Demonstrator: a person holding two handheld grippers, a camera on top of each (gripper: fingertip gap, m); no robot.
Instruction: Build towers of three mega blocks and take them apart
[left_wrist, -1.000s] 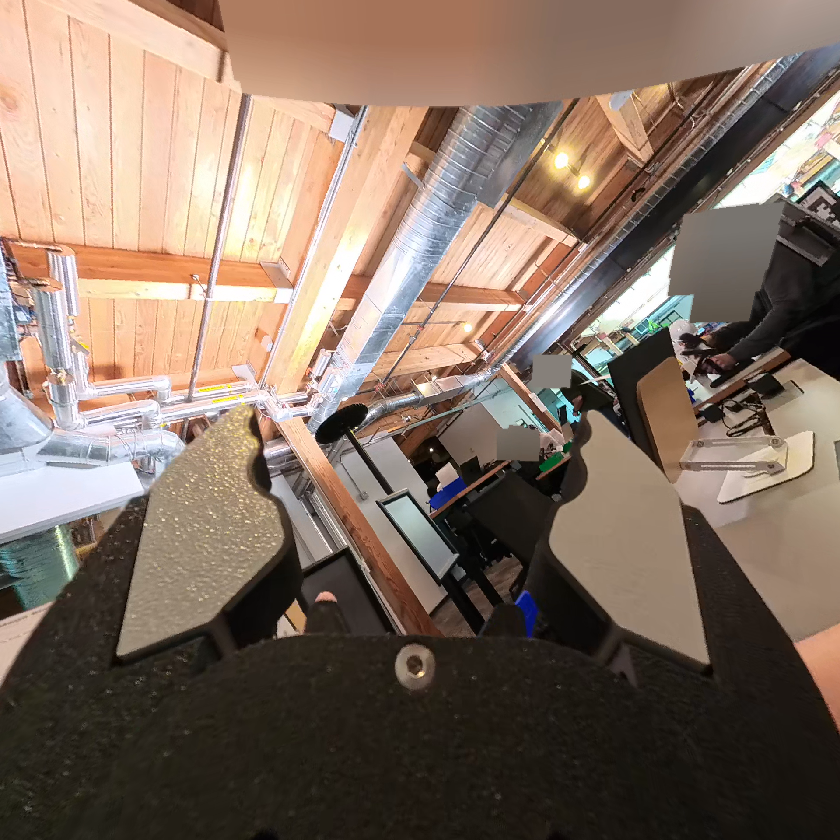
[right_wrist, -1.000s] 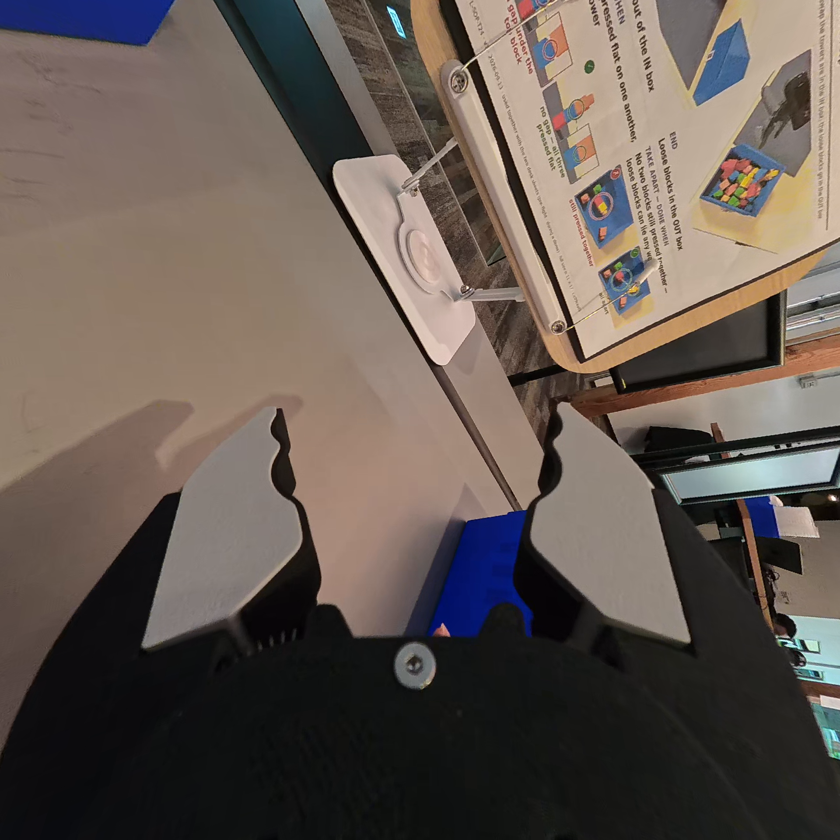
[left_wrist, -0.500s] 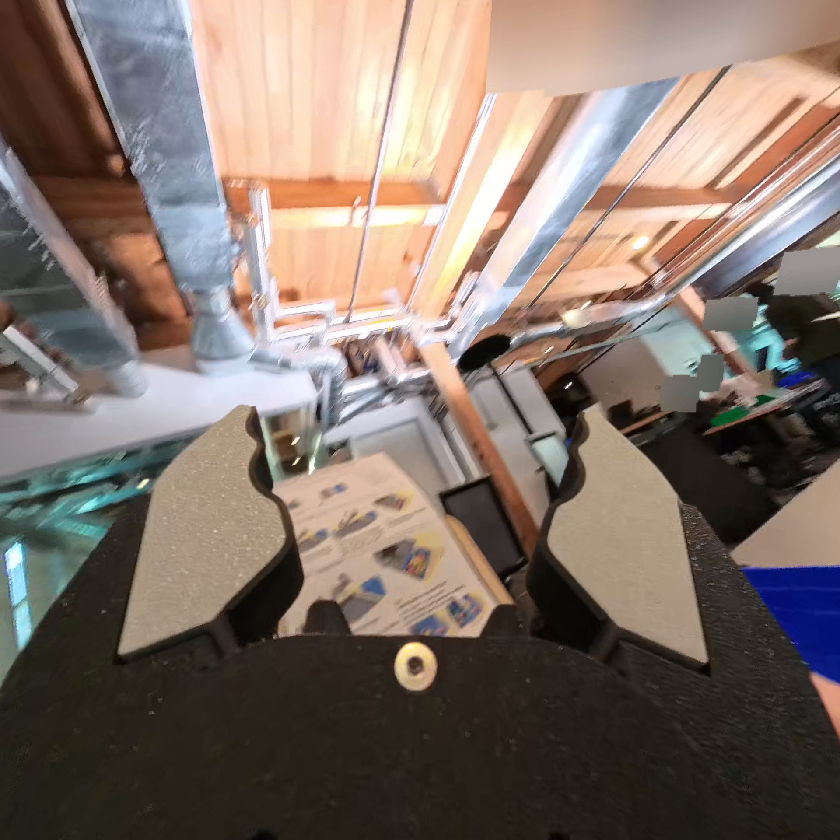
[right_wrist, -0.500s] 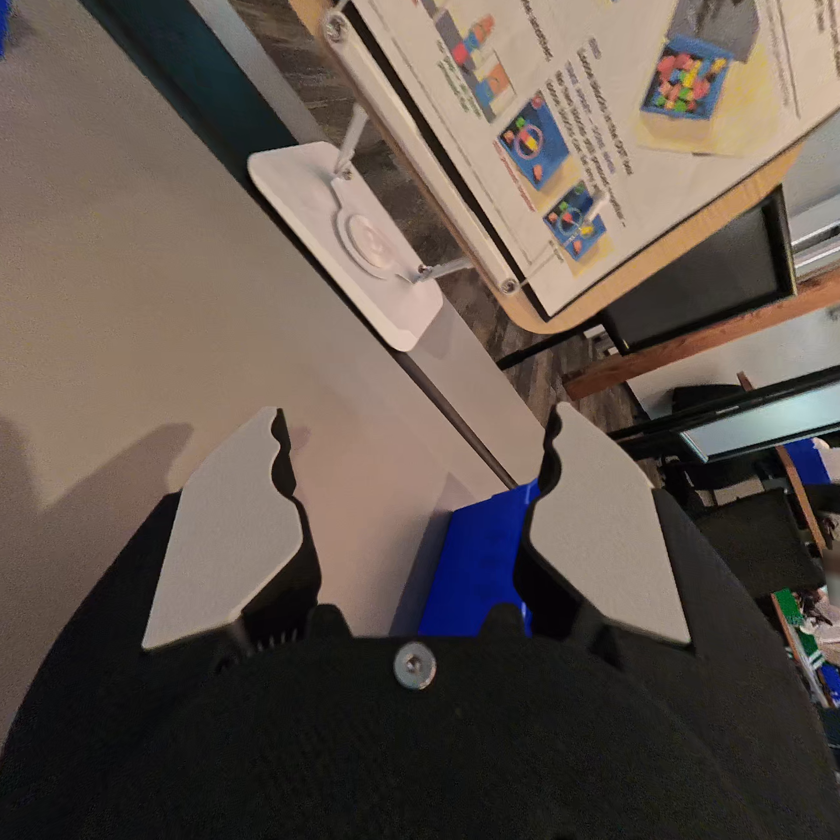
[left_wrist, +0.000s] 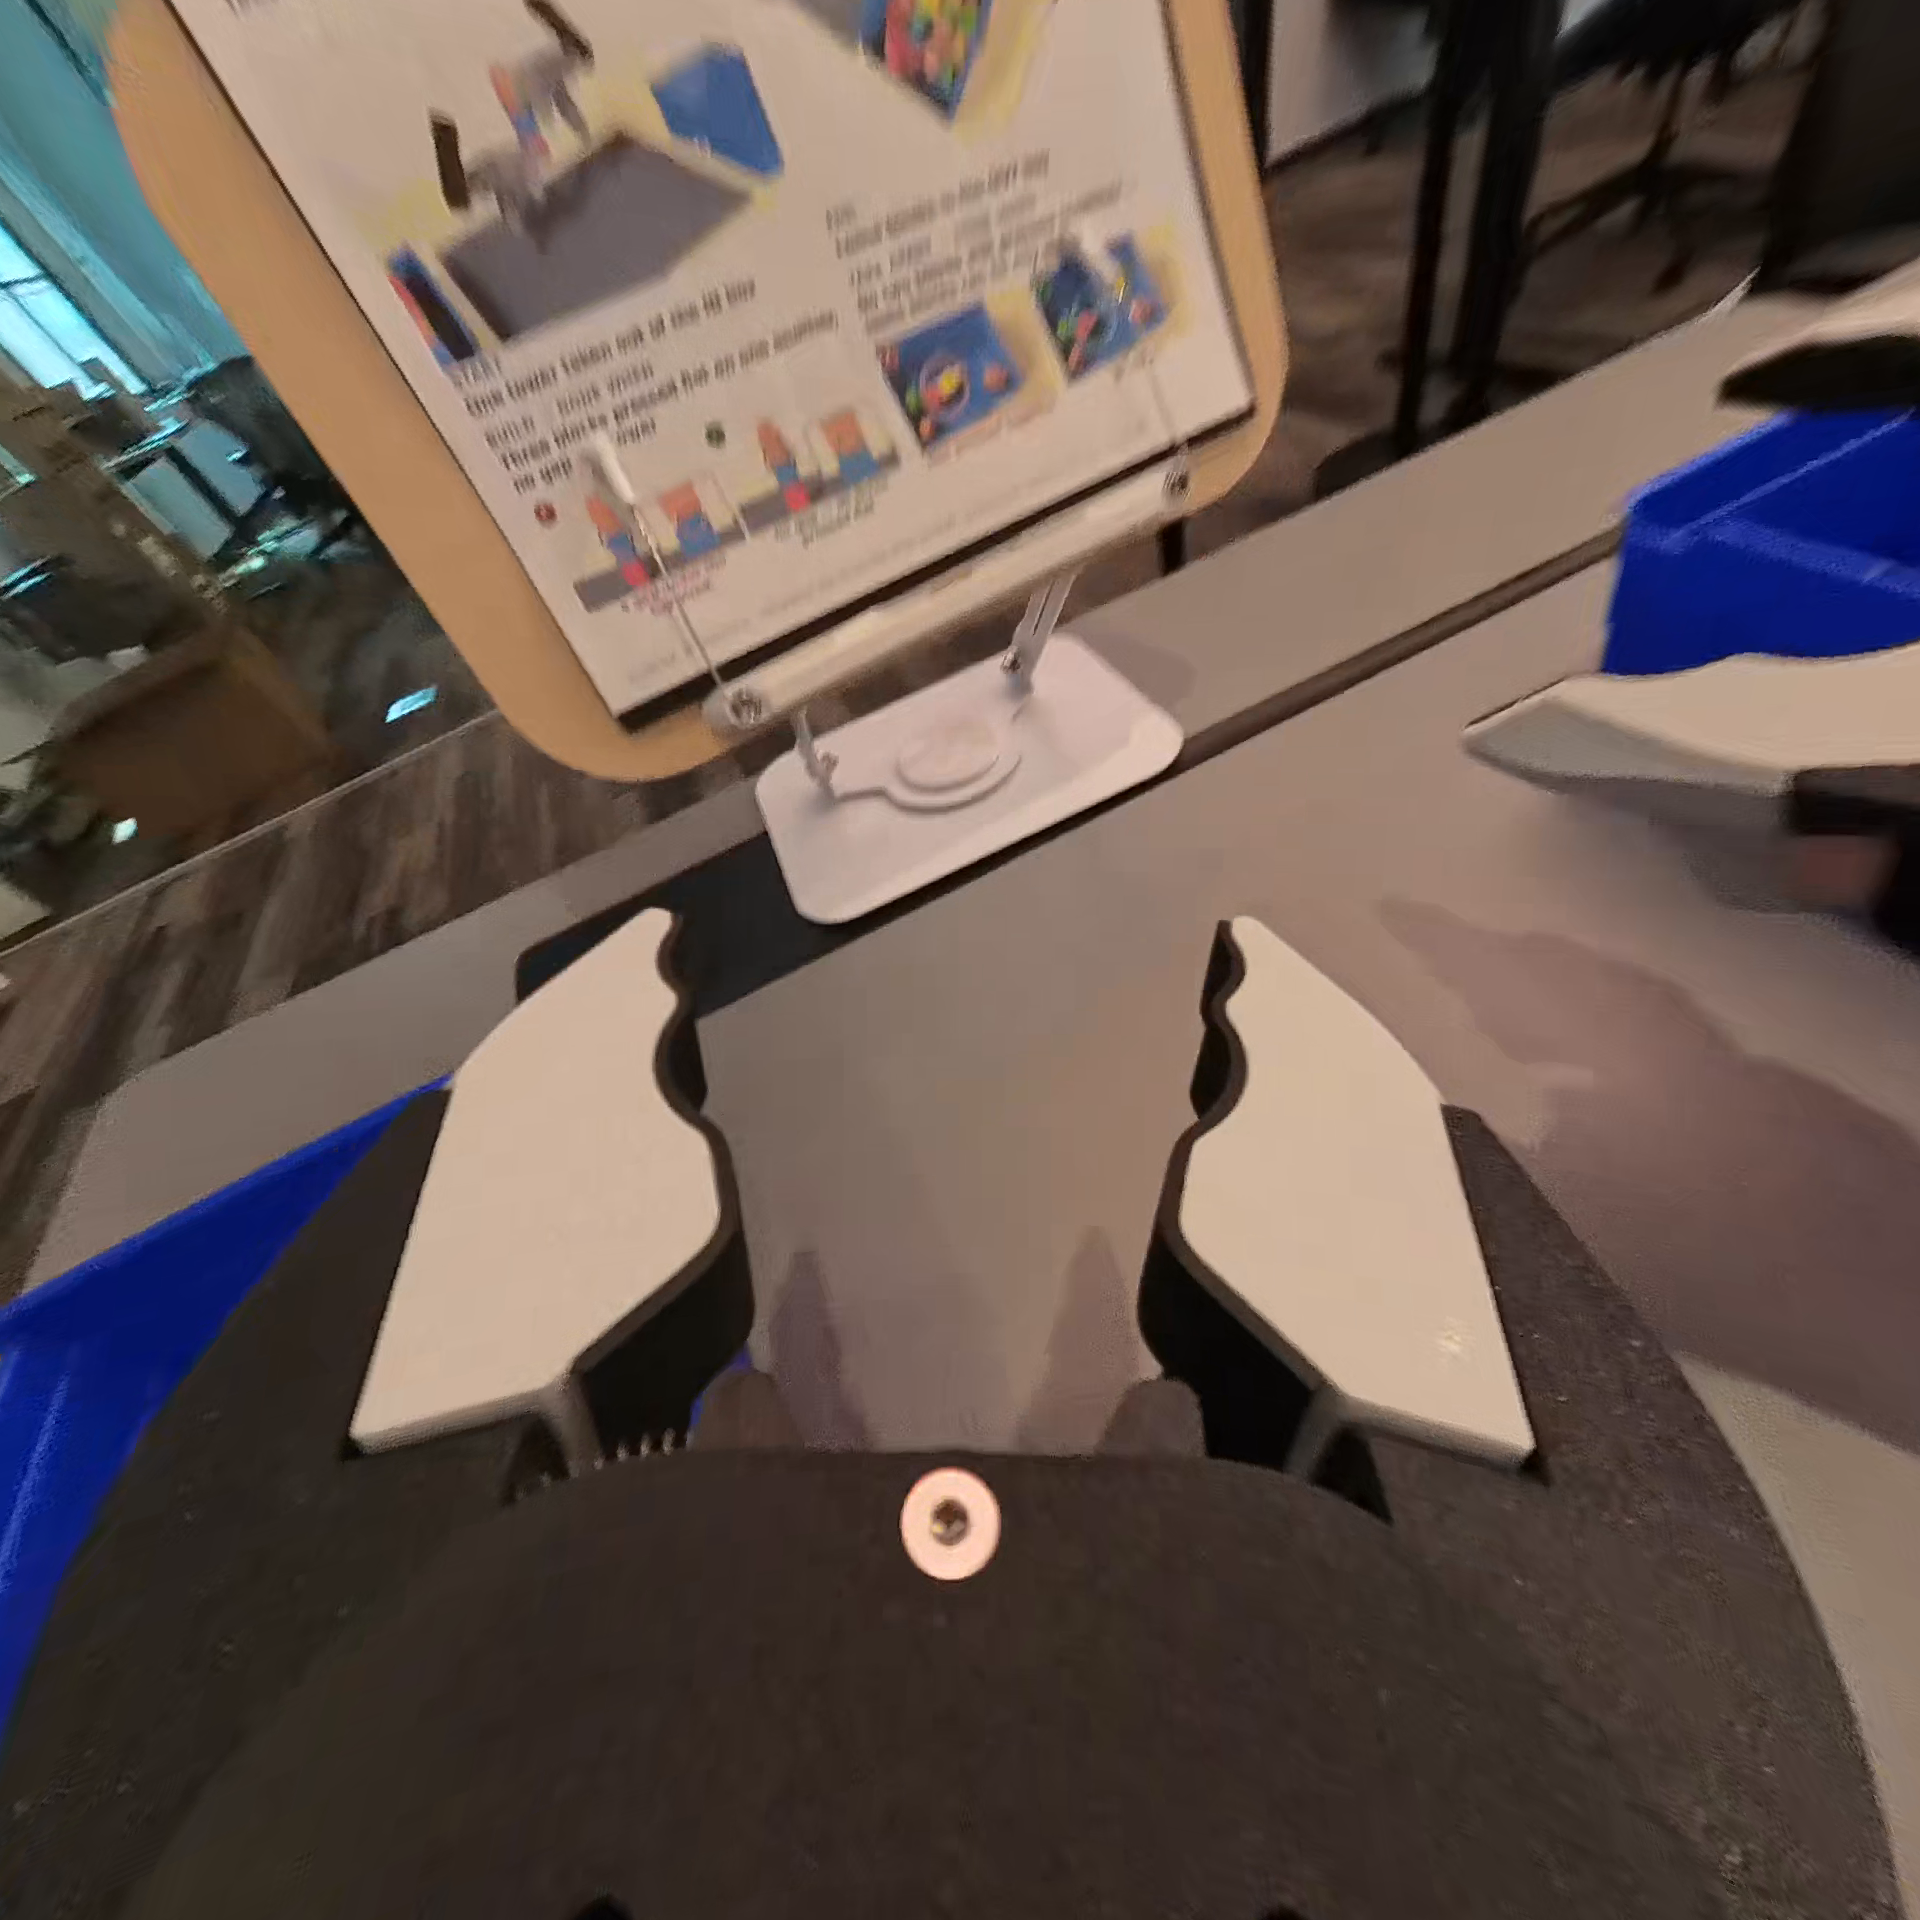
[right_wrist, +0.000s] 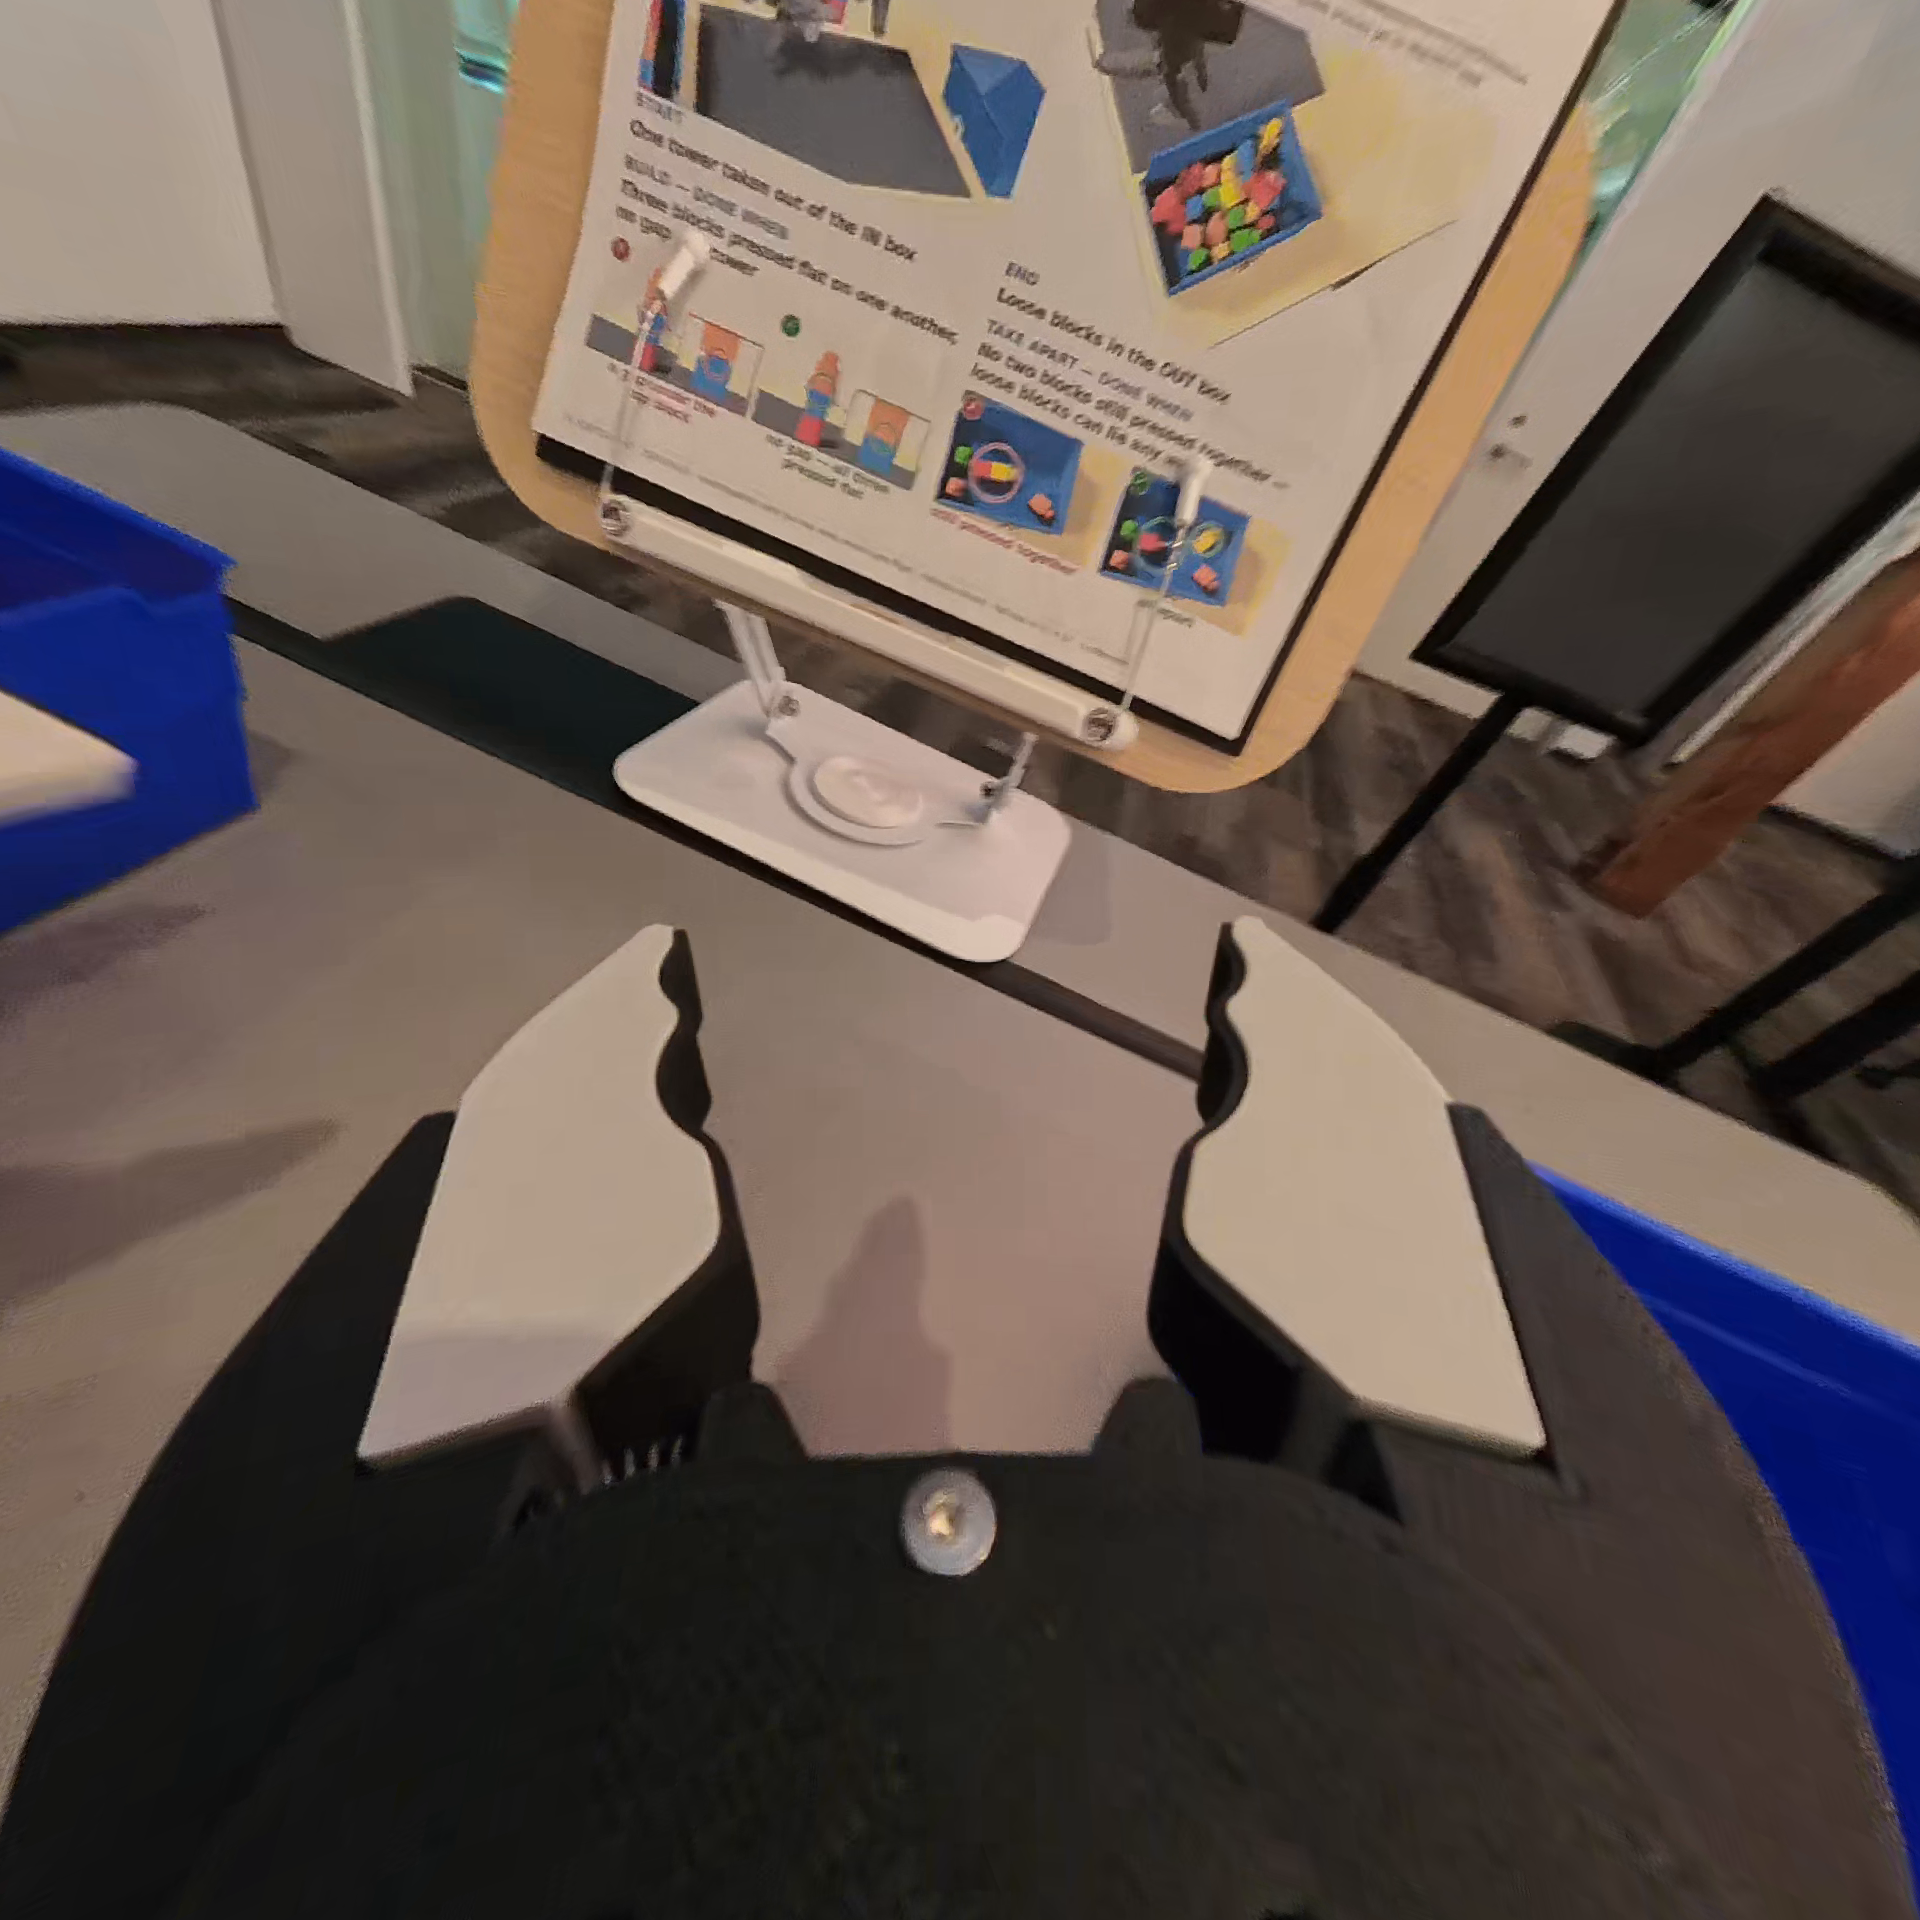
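Over the grey worktop (right_wrist: 312, 1039) you've swung both tongs down from pointing upward; left tongs (left_wrist: 951, 940) and right tongs (right_wrist: 951, 940) gape wide, empty. No blocks visible, presumably inside the blue bins (left_wrist: 1766, 561) beside you.

blurred instruction sheet (left_wrist: 727, 312), blue bins (right_wrist: 114, 675) cropped

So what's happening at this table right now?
A person holds two hand grippers above a grey table, both open and empty. The left gripper and right gripper point at an instruction board on a white stand. A blue bin sits at the left, another blue bin at the right. No blocks show on the table, so no tower is in hand yet.
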